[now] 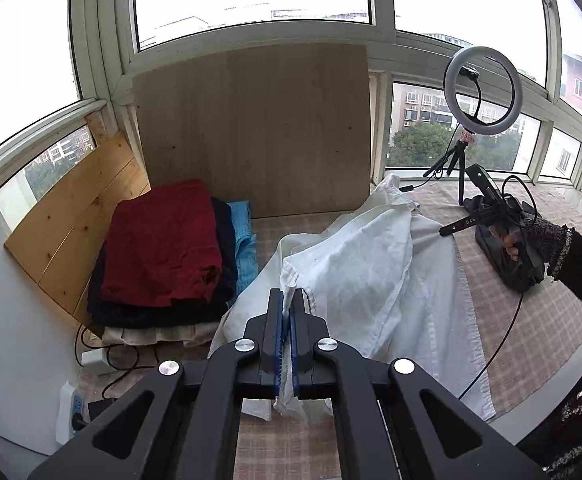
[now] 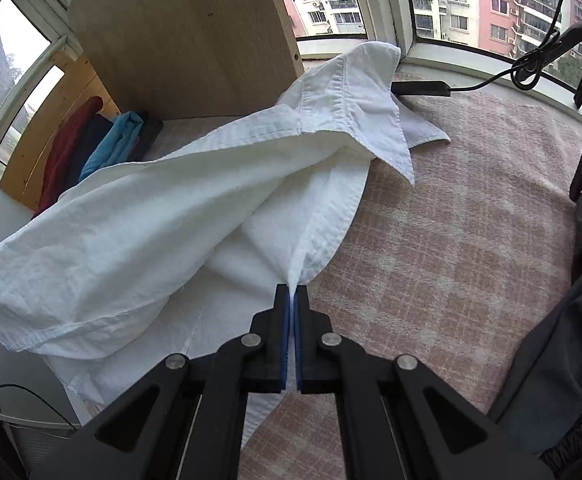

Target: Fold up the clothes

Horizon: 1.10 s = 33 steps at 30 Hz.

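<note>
Two tools, both clenched on one white shirt. Left tool: blue-padded fingers pressed together on a hemmed edge of the cloth, a short tail of fabric hanging below the pads. Right tool: fingers likewise closed, pinching a narrow fold of the button edge; no earlier view to compare.

White shirt: lifted partly off a pink checked cover that spreads over the surface beneath, the rest still lying on it. Long axis runs from the tools away toward the window, collar at the far end, pointing at the window sill; hem end nearest the cameras. Seen from the right wrist, one front panel billows to the left in a raised tube, and the other lies flatter beneath it.

Left of the shirt, against the wall: stack of folded clothes, dark red on top, dark navy and blue beneath, pale layers at the bottom. Behind it, two wooden boards leaning upright against the window frame.

Right side, in the left wrist view: a hand in a dark knitted sleeve gripping the right tool's handle. Farther off, a ring light on a small tripod stands near the window. Beyond the glass, apartment blocks and trees.
</note>
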Motion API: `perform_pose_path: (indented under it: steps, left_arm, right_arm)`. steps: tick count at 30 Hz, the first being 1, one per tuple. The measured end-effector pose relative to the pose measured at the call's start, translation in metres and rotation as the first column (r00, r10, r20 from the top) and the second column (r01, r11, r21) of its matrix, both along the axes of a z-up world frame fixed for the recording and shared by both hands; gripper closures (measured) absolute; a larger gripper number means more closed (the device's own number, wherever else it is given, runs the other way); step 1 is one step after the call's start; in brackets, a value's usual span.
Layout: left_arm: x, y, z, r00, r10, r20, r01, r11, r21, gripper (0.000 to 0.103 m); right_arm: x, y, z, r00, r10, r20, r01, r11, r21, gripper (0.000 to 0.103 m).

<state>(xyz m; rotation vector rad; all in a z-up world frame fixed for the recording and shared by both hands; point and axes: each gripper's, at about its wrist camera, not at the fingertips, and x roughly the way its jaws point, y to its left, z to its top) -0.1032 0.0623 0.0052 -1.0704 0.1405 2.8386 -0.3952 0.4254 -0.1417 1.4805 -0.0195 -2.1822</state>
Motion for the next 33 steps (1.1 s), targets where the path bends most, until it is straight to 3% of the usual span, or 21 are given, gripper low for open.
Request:
perform_pose_path:
  steps: [2, 4, 6, 7, 9, 10, 14, 18, 23, 25, 31, 33]
  left_arm:
    - [0.002, 0.007, -0.011, 0.999, 0.014, 0.033, -0.014, 1.000, 0.004, 0.101]
    - [0.003, 0.020, -0.022, 0.998, 0.021, 0.056, -0.020, 1.000, -0.012, 0.101]
    - [0.007, 0.034, -0.026, 0.998, 0.009, 0.063, -0.009, 1.000, -0.011, 0.101]
    - [0.009, 0.040, -0.025, 0.998, 0.003, 0.060, -0.003, 1.000, -0.009, 0.101]
    - [0.011, 0.052, -0.023, 0.999, 0.003, 0.052, -0.002, 1.000, -0.017, 0.101]
    - [0.011, 0.057, -0.022, 0.999, 0.008, 0.051, -0.007, 1.000, -0.024, 0.101]
    - [0.011, 0.077, -0.018, 0.999, -0.020, 0.048, 0.022, 0.999, -0.038, 0.101]
    - [0.011, 0.085, -0.019, 0.997, -0.048, 0.055, 0.051, 0.997, -0.058, 0.101]
    - [0.010, 0.081, -0.021, 0.993, -0.098, 0.072, 0.102, 0.993, -0.059, 0.101]
    - [0.010, 0.078, -0.021, 0.990, -0.116, 0.075, 0.121, 0.991, -0.065, 0.101]
    - [0.015, 0.070, -0.023, 0.978, -0.194, 0.080, 0.199, 0.978, -0.061, 0.101]
    - [0.016, 0.068, -0.024, 0.971, -0.225, 0.079, 0.230, 0.972, -0.056, 0.101]
  right_arm:
    - [-0.004, 0.008, -0.016, 1.000, -0.011, 0.016, 0.011, 1.000, 0.008, 0.100]
    - [-0.005, -0.002, -0.041, 0.993, -0.001, 0.121, 0.002, 1.000, -0.005, 0.097]
    - [-0.005, 0.006, -0.051, 0.985, -0.001, 0.171, 0.006, 1.000, -0.028, 0.094]
    - [-0.007, 0.010, -0.048, 0.986, 0.005, 0.164, 0.005, 0.998, -0.063, 0.092]
    - [-0.013, 0.021, -0.039, 0.988, 0.007, 0.153, 0.013, 0.991, -0.131, 0.075]
    - [-0.017, 0.027, -0.035, 0.988, 0.000, 0.153, 0.023, 0.988, -0.150, 0.071]
    - [-0.005, 0.036, -0.028, 0.984, 0.030, 0.177, 0.005, 0.981, -0.195, 0.070]
    - [0.070, 0.044, -0.037, 0.969, 0.118, 0.217, -0.055, 0.960, -0.275, 0.070]
    - [0.180, 0.019, -0.062, 0.956, 0.190, 0.223, -0.134, 0.961, -0.243, 0.070]
    - [0.215, 0.011, -0.067, 0.955, 0.181, 0.233, -0.120, 0.960, -0.254, 0.070]
    - [0.279, -0.020, -0.072, 0.977, 0.108, 0.186, -0.084, 0.988, -0.130, 0.058]
    - [0.289, -0.034, -0.070, 0.987, 0.096, 0.130, -0.087, 0.994, -0.071, 0.051]
